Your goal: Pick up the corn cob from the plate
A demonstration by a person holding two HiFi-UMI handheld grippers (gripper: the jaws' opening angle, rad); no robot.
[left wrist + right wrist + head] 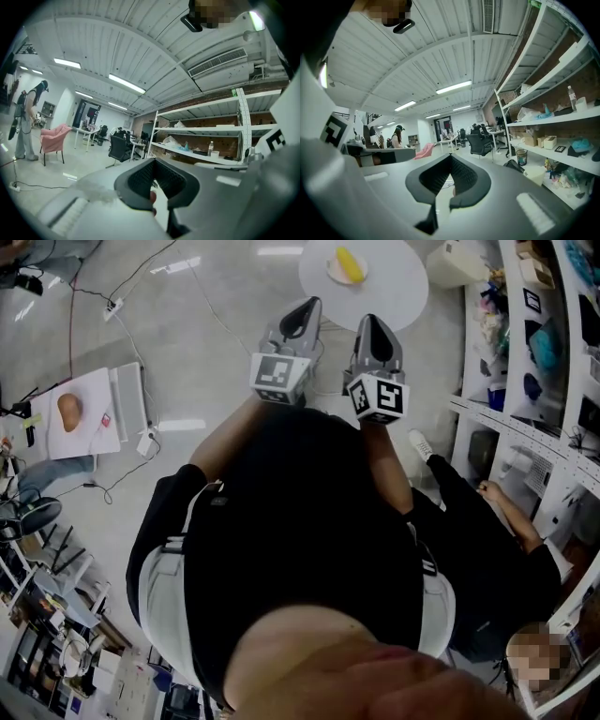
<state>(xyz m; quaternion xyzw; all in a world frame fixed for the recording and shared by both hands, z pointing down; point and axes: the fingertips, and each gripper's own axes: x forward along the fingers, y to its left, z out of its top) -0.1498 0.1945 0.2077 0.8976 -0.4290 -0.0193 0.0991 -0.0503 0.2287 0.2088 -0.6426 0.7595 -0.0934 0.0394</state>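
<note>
Yellow corn cob [350, 264]: lies on a small pale plate [331, 275] on a round white table [394, 292] at the top of the head view, well apart from both grippers.
Left gripper [306, 306]: grey plastic, two-jawed, with a black-and-white marker cube at its rear. It is held level and points toward the table. In its own view the black ribbed pads [140, 176] meet at their tips — closed, with nothing gripped.
Right gripper [371, 324]: a matching grey tool just beside the left one, pointing the same way. Its own view shows the dark pads [433, 178] closed tip to tip, and they are empty.
Person: a black-clad torso fills the middle of the head view, with both arms stretched forward behind the grippers.
Surroundings: white metal shelving [539, 381] runs along the right. Cables trail over the grey floor [206, 343]. A brown rounded object [69, 412] sits on a white board at the far left.
</note>
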